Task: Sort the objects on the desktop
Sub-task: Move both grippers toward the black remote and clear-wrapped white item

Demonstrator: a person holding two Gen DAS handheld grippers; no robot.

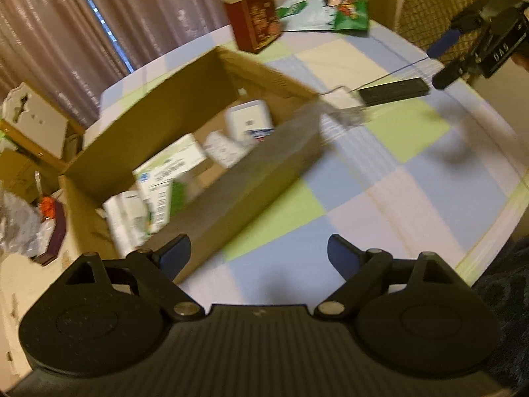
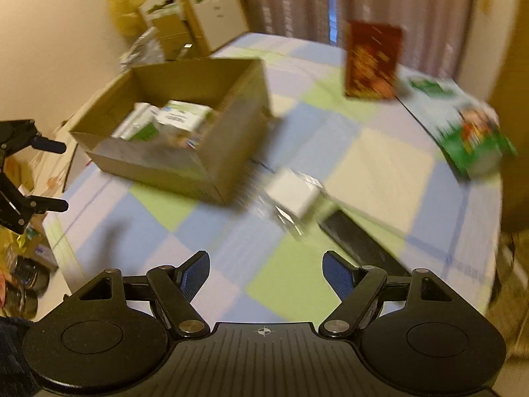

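An open cardboard box (image 1: 264, 178) (image 2: 231, 152) stands on the checked tablecloth and holds several white and green packets (image 1: 168, 172) (image 2: 178, 119). Just past its right corner lie a small white box in clear wrap (image 1: 344, 104) (image 2: 292, 195) and a flat black device (image 1: 393, 91) (image 2: 360, 243). A dark red carton (image 1: 256, 16) (image 2: 372, 61) stands at the far side, with a green and white snack bag (image 1: 327, 13) (image 2: 463, 132) beside it. My left gripper (image 1: 259, 258) (image 2: 49, 175) is open and empty by the box's near wall. My right gripper (image 2: 266, 276) (image 1: 446, 59) is open and empty, short of the white box.
The round table's edge (image 1: 496, 225) curves close on the right. Beyond the far-left edge stand stacked cartons (image 2: 198, 16) and crumpled bags (image 1: 20, 228). Curtains (image 1: 82, 16) hang behind. A woven chair back (image 1: 436, 3) rises at the far right.
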